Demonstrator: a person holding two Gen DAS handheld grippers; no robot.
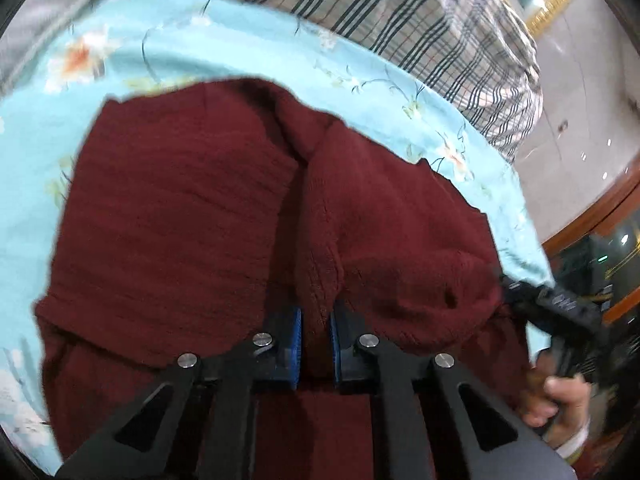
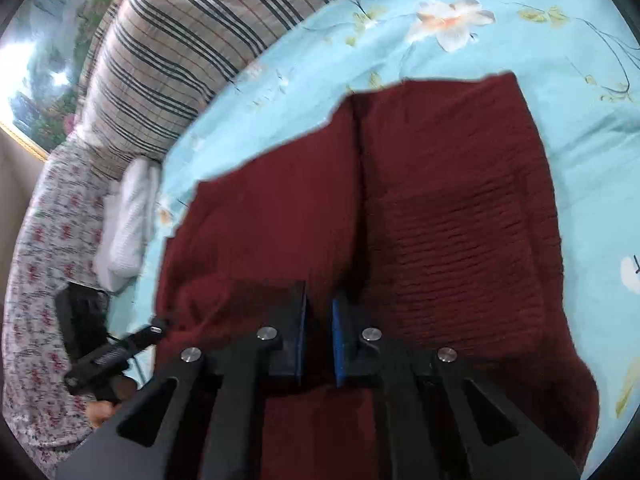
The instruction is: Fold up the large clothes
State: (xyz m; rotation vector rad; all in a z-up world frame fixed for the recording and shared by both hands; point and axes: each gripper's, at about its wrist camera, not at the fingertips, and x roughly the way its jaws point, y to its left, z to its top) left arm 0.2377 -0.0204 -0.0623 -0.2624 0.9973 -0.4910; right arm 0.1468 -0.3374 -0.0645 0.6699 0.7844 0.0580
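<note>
- One dark red knitted garment lies spread on the bed, partly folded; a long crease or overlap runs down its middle, plain in the right wrist view.
- Left gripper: jaws nearly closed, with a ridge of the red knit pinched between the blue pads at the near edge of the garment.
- Right gripper: jaws nearly closed too, low over the near edge. Red cloth shows in the narrow gap, but whether the pads really press on it I cannot tell.
- The two grippers work side by side along the same near edge. From the left wrist view the right gripper and the hand holding it show at the garment's right side.
- Risks, as I judge them: the left pinch looks shallow and bunched, so a lift could let the knit slip out or take only the top layer, leaving the fold crooked. If one side holds and the other does not, the edge would skew. Loose knit can also stretch or drag over the sheet.
- Surface: light blue floral bedsheet, soft and slightly rumpled.
- Beyond it: a plaid striped quilt bunched at the far side, a white cloth beside it, a small-flowered fabric at the edge, and a shiny tiled floor.
</note>
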